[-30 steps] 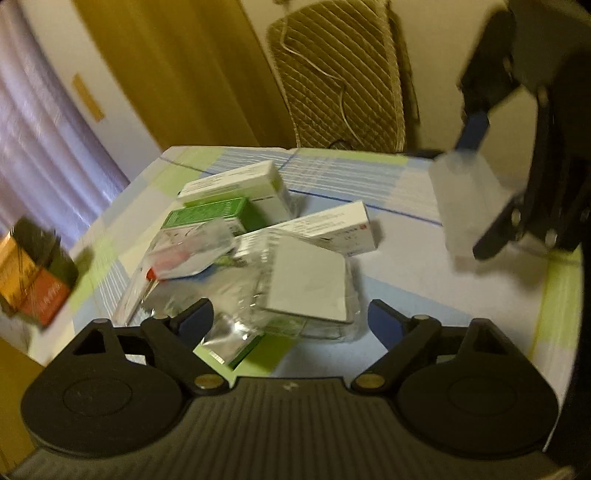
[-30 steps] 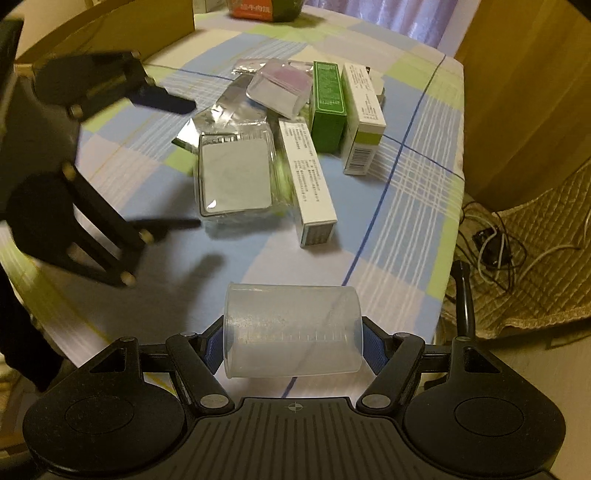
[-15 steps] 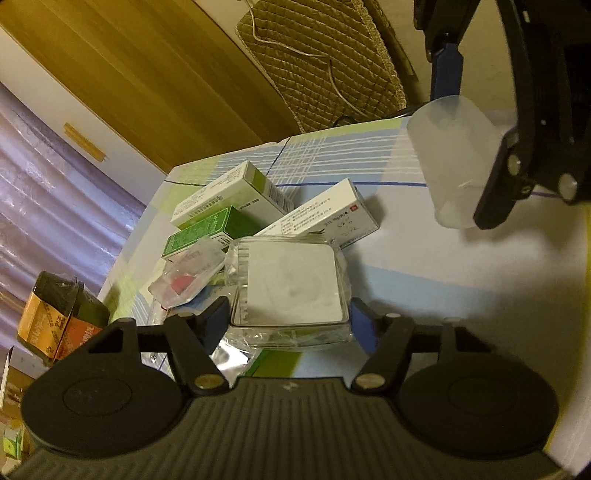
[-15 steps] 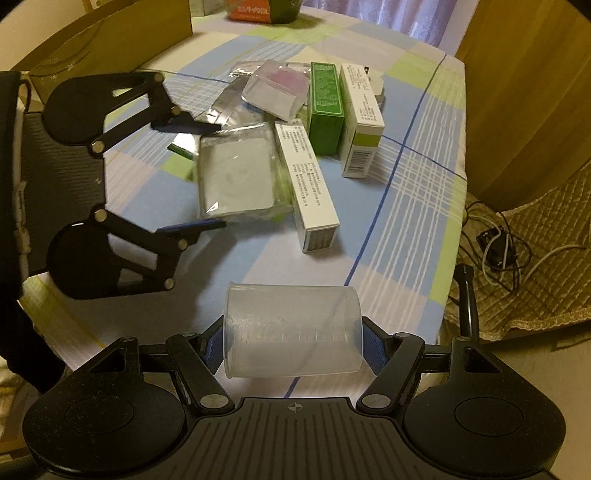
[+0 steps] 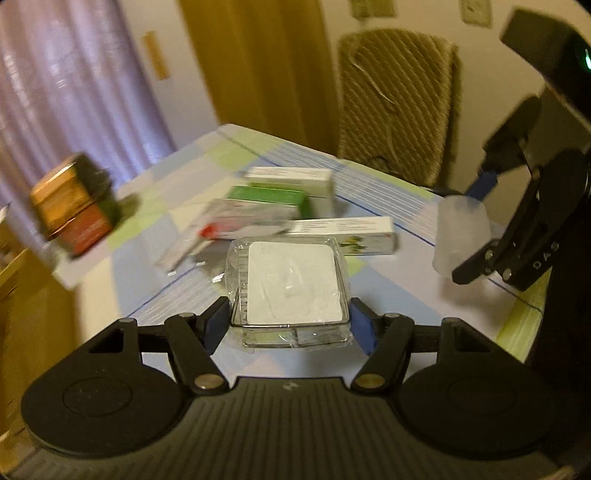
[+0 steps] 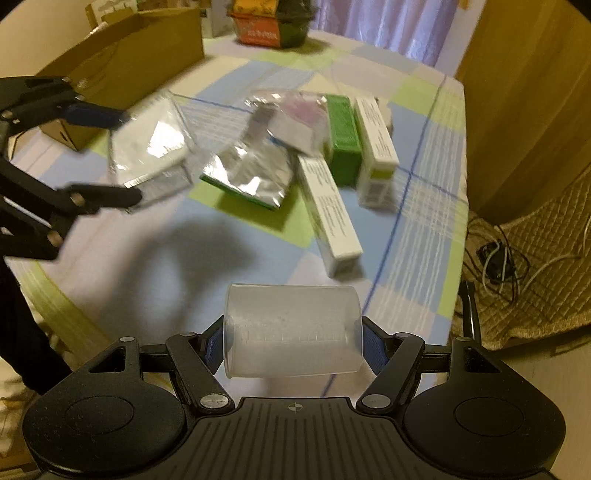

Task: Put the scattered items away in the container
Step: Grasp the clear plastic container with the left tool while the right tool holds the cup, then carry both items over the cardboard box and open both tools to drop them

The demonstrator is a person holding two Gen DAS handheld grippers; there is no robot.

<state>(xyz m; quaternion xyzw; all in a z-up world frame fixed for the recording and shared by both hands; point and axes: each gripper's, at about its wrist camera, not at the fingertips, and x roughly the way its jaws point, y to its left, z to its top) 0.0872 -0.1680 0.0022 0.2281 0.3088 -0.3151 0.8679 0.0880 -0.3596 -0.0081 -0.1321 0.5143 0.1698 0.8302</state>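
My left gripper [image 5: 290,326] is shut on a clear plastic box [image 5: 291,284] with a white pad inside, held above the table. From the right wrist view, the left gripper [image 6: 129,157] carries that clear box [image 6: 151,147] near an open cardboard box [image 6: 122,62]. My right gripper [image 6: 293,347] is shut on a translucent measuring cup [image 6: 291,332] lying sideways between its fingers. The cup [image 5: 458,236] also shows at the right of the left wrist view. Still on the table are a foil pouch [image 6: 251,173], a green carton [image 6: 343,140], two white cartons [image 6: 376,147] [image 6: 332,214] and a small clear case [image 6: 299,125].
A checked cloth covers the table [image 6: 147,266]. An orange and black container [image 6: 273,22] stands at the far edge. A quilted chair [image 5: 395,103] and loose cables [image 6: 495,254] lie beyond the table's right side. A curtain [image 5: 74,92] hangs behind.
The left gripper has shut on the clear box and lifted it off the pile toward the cardboard box, uncovering the foil pouch. The right gripper still holds the cup.
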